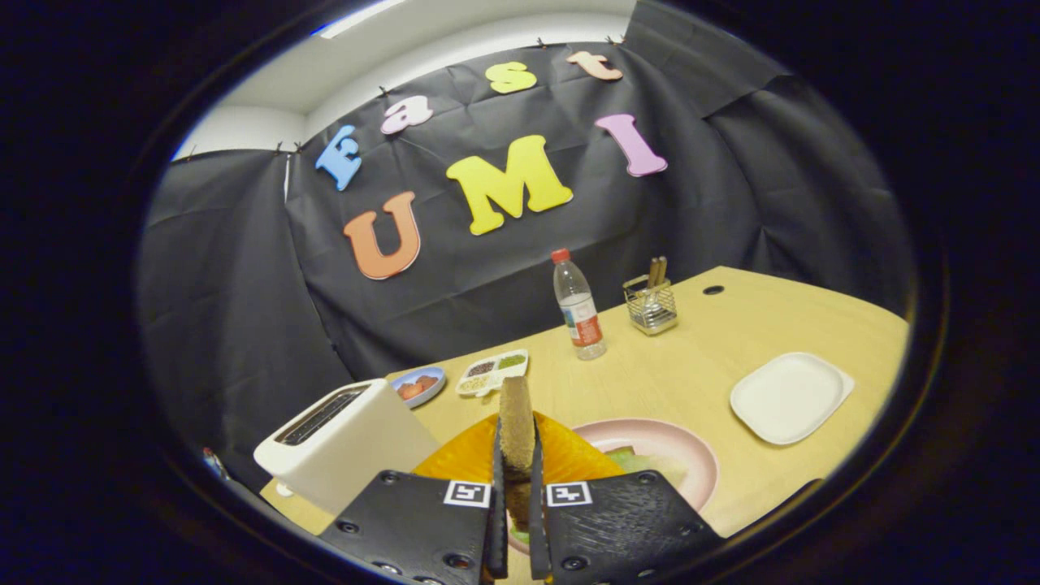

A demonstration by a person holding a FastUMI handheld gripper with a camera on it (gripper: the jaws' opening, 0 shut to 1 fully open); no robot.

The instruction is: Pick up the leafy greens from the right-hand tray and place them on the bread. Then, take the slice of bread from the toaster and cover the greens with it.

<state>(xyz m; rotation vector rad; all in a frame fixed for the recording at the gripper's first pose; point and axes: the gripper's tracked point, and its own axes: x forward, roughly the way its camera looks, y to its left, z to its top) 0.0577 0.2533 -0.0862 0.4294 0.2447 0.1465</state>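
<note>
Brown, porous crumb: one slice of bread [516, 422], held on edge between the two fingers of the gripper [517, 520], which pinch it on its flat faces with the slice standing upright above the tips.

- Handling, by judgement: light, stiff enough to stand when held low, yet soft and easily crushed or crumbled. The hold is best kept on the broad faces near the lower edge, with only gentle pressure.
- Destination: pink plate [678, 455], just beyond the fingers to the right, with a bit of leafy greens [630, 459] showing on it. An orange plate [463, 455] lies directly behind the slice.
- Toaster [345, 439]: white, near left, close beside the left finger. Its slots look empty, so the slice seems already taken out.
- Other items: white tray [790, 396], bare, to the right; a water bottle [578, 307] and a wire cutlery holder [650, 305] at the far side; a small blue dish [418, 384] and a divided condiment dish [491, 372] beyond the toaster.
- Obstruction: the toaster body crowds the left. The way down to the pink plate looks open.
</note>
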